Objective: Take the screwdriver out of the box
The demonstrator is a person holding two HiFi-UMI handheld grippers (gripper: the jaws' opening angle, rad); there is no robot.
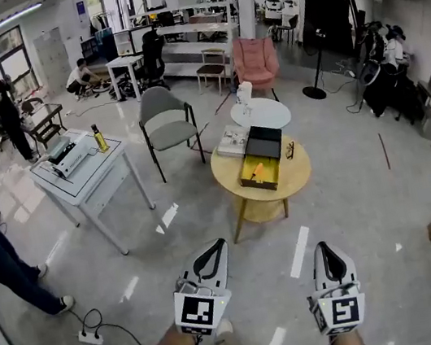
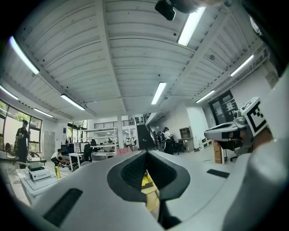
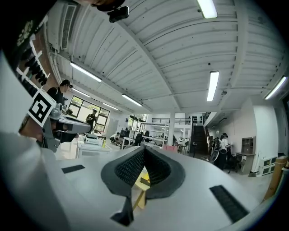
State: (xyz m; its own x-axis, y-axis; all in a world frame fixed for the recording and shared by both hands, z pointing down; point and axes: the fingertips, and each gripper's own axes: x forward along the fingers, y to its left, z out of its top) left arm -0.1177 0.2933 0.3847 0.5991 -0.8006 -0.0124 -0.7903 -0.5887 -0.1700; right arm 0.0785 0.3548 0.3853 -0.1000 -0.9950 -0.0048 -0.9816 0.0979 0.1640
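Observation:
An open yellow box (image 1: pixel 247 181) with a black lid (image 1: pixel 264 142) sits on the round wooden table (image 1: pixel 298 173) in the middle of the head view. Something orange, likely the screwdriver (image 1: pixel 257 172), lies inside it. Both grippers are held level, low in the head view, well short of the table. My left gripper (image 1: pixel 215 247) is shut with nothing in it, tips touching (image 2: pixel 145 153). My right gripper (image 1: pixel 325 246) is likewise shut and empty (image 3: pixel 143 149). A sliver of the yellow box (image 2: pixel 147 181) shows through the gap behind each pair of jaws.
On the wooden table lie a stack of books (image 1: pixel 232 140) and glasses (image 1: pixel 289 149). Behind it stand a small white round table (image 1: pixel 265 115), a grey chair (image 1: pixel 166 119) and a pink armchair (image 1: pixel 255 60). A white table with a printer (image 1: pixel 83 168) stands left; a power strip (image 1: pixel 90 337) lies on the floor.

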